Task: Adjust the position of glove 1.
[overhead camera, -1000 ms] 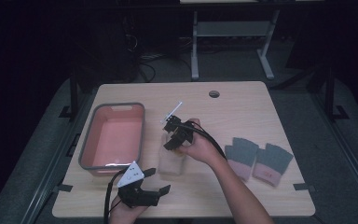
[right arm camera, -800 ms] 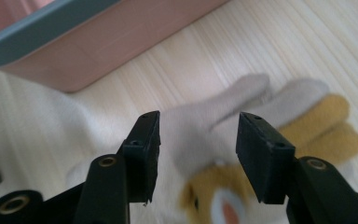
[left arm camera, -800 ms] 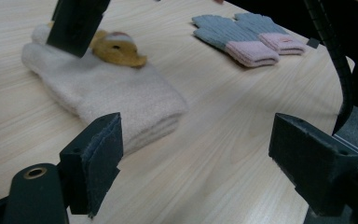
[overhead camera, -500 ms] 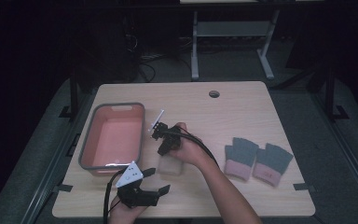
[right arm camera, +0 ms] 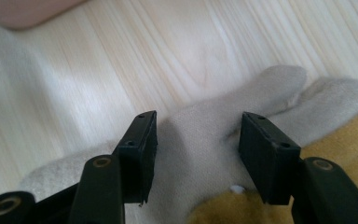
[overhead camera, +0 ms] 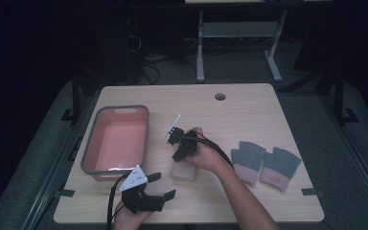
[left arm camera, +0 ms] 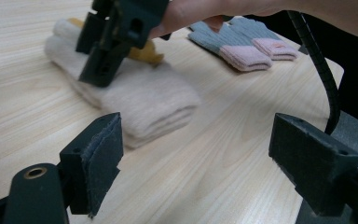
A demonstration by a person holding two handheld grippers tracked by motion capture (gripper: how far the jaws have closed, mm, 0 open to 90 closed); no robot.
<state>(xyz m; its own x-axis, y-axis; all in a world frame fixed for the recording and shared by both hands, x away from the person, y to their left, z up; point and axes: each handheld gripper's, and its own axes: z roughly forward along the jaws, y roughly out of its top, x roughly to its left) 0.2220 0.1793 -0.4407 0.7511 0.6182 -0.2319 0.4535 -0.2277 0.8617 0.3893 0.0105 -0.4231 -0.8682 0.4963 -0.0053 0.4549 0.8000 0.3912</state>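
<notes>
Right gripper [right arm camera: 196,154] moved over cream glove [right arm camera: 205,140].

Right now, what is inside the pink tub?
The pink tub holds nothing on the floor the high view shows. Its near wall hides a thin strip along the front edge.

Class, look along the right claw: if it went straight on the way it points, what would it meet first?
Most likely the cream knitted glove, lying right between and beneath the right claw's open jaws; wooden table underneath.

Red bin [overhead camera: 116,140], grey-pink gloves [overhead camera: 264,162]
</notes>
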